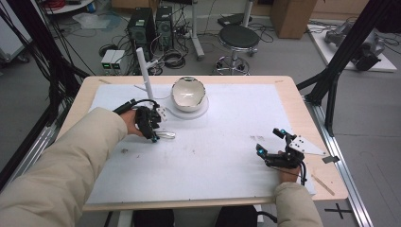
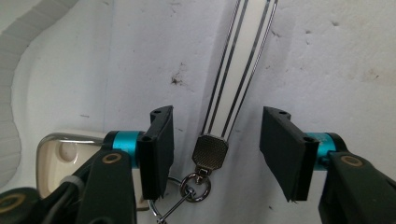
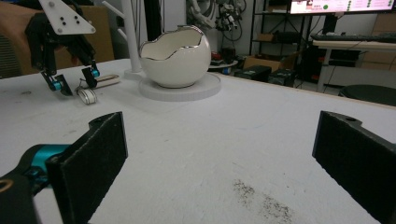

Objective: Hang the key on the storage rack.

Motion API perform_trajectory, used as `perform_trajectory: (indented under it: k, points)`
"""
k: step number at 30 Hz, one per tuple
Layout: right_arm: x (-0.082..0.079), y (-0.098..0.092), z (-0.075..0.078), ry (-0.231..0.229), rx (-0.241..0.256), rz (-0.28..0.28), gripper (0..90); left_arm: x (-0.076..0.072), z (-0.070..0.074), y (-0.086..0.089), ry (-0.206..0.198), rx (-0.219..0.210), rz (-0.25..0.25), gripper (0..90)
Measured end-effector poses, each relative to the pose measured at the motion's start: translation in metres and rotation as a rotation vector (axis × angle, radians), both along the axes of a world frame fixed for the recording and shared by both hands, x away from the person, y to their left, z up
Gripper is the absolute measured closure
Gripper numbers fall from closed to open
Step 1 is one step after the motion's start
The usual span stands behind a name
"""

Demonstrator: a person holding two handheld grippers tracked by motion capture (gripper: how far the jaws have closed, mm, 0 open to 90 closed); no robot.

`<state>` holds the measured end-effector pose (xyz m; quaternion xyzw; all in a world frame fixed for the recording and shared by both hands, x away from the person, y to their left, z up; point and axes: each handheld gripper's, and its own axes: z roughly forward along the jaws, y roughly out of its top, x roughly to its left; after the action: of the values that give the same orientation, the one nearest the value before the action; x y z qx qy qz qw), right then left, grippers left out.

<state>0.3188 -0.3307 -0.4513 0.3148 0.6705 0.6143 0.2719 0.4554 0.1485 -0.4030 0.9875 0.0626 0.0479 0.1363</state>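
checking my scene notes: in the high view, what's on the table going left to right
left gripper with the keychain strap lying between its open jaws → egg-shaped white bowl on its round base → right gripper, open, over bare mat

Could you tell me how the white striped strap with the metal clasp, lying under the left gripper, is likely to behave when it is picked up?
The strap looks thin and lies flat, so it will probably droop from the left gripper. Its glossy surface may be slippery. The ring hangs loosely from the clasp, so it will likely swing.
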Motion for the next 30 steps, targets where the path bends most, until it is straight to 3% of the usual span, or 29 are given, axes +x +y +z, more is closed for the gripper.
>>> perform_trajectory:
  k: [17, 26, 30]
  points:
    - [0.0000, 0.0000, 0.0000, 0.000, 0.000, 0.000, 2.3, 0.0014, 0.0014, -0.0030, 0.016, 0.039, 0.022, 73.0]
    - [0.0000, -0.0001, 0.0000, 0.002, 0.001, 0.001, 2.4, 0.0006, 0.0014, -0.0064, 0.019, 0.065, 0.029, 74.0]
    - [0.0001, -0.0004, 0.0000, 0.001, -0.001, 0.000, 2.3, -0.0008, 0.0017, -0.0049, 0.013, 0.038, 0.033, 74.0]
